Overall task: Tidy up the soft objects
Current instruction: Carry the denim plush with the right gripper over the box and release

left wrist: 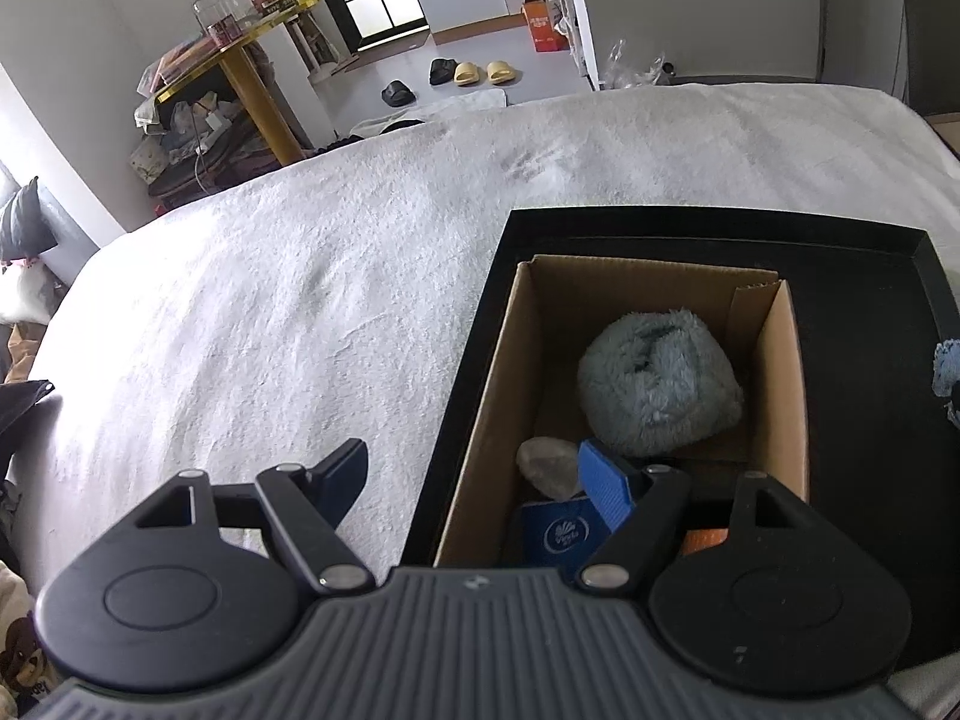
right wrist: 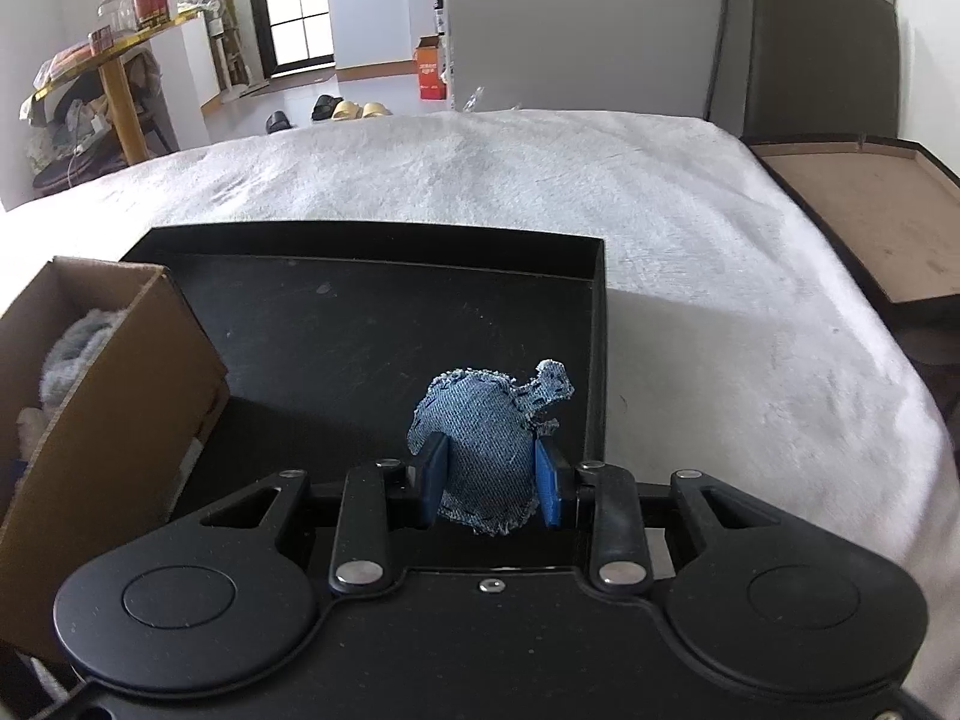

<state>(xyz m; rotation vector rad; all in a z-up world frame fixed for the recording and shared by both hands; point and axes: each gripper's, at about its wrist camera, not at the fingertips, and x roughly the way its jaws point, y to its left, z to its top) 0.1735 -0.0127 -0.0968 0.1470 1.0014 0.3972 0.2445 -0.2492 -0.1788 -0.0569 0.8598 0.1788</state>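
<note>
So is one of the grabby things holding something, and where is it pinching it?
Yes. The right gripper holds a little denim pouch, its fingers pinching the lower sides. The left gripper is open and holds nothing.

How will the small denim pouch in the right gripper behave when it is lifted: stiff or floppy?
The denim pouch is probably floppy: it bulges between the right gripper pads, and its frayed top flops sideways. It seems light, since a narrow pinch holds it. The rough weave should resist slipping.
</note>
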